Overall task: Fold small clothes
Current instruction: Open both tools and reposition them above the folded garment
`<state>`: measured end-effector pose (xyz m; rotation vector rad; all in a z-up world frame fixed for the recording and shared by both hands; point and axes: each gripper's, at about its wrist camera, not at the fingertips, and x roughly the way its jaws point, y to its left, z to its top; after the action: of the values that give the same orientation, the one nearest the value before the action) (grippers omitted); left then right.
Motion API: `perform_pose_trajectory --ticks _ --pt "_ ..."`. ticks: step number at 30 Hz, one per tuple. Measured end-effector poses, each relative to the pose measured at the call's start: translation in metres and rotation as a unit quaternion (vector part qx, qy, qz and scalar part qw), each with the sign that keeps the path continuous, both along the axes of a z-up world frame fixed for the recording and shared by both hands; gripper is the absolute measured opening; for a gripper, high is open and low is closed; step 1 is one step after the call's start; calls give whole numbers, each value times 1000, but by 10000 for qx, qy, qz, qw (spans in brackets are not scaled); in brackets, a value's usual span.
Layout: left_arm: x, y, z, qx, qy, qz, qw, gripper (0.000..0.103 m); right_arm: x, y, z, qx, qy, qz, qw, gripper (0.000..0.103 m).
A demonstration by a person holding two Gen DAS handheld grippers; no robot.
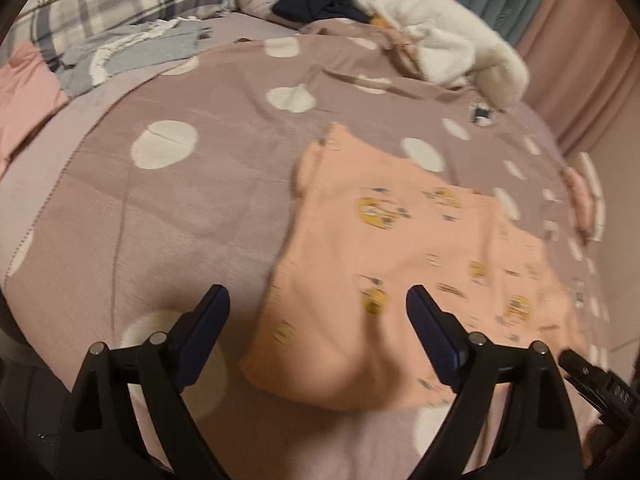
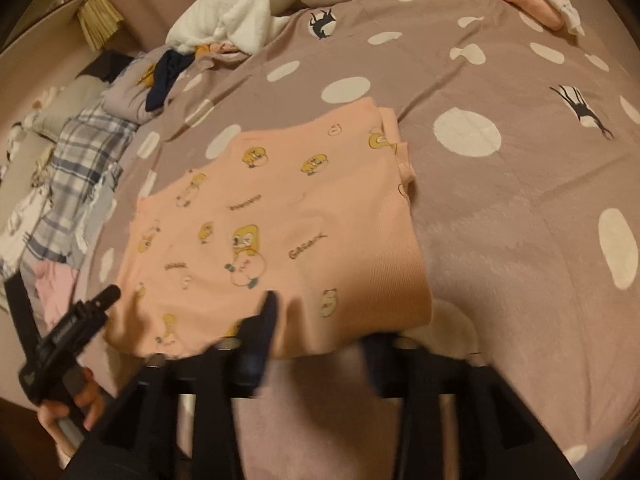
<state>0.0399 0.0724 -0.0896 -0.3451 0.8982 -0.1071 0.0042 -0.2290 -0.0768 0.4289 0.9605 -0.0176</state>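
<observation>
— Any writing legible here?
— Small dark script is printed between the yellow cartoon figures on the peach garment; the letters are too blurred to spell out.

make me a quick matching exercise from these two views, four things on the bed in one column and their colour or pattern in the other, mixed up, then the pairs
Things:
1. small folded garment
2. bedspread
3. fluffy blanket
4. crumpled cloth by the pillows

Colour or pattern:
A. dark navy
B. mauve with white dots
C. peach with yellow cartoon prints
D. plain white

Pairs: 1-C, 2-B, 3-D, 4-A
</observation>
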Motion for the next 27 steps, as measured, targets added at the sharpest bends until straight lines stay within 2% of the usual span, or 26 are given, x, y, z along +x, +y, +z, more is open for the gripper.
perform_pose_trajectory --ticks 1,3,6,7,9,13,18,22,25,27 --pt "-2 -2 3 -45 -32 -47 10000 96 -2 -1 2 113 -51 1 9999 68" --pt "-9 -3 9 -97 -134 -67 9998 102 -6 -2 4 280 -114 -45 9995 75" --pt "-14 -8 13 -167 -171 -123 9996 103 -5 -3 1 428 -24 -119 9990 82" --pt "-14 -12 14 -220 -94 -304 9992 103 -5 -3 0 471 18 -123 9988 83" --pt "-13 -19 14 -369 19 -658 9972 103 -4 -4 -3 551 94 -168 9983 83" --pt "-17 -28 15 -766 58 -962 9924 103 -4 -10 -7 756 250 -330 9963 84" --pt "-9 -40 12 -650 115 -1022 9926 103 -10 -22 -9 1006 333 -585 9927 87" --pt "-1 -37 9 -778 188 -935 9924 103 -19 -34 -3 767 227 -1013 9916 87" --pt "-4 -43 17 -596 -19 -1093 9922 103 -22 -40 -2 723 219 -1152 9905 88" --pt "-7 -47 20 -609 -150 -1208 9907 103 -21 -42 -4 828 222 -1132 9899 88"
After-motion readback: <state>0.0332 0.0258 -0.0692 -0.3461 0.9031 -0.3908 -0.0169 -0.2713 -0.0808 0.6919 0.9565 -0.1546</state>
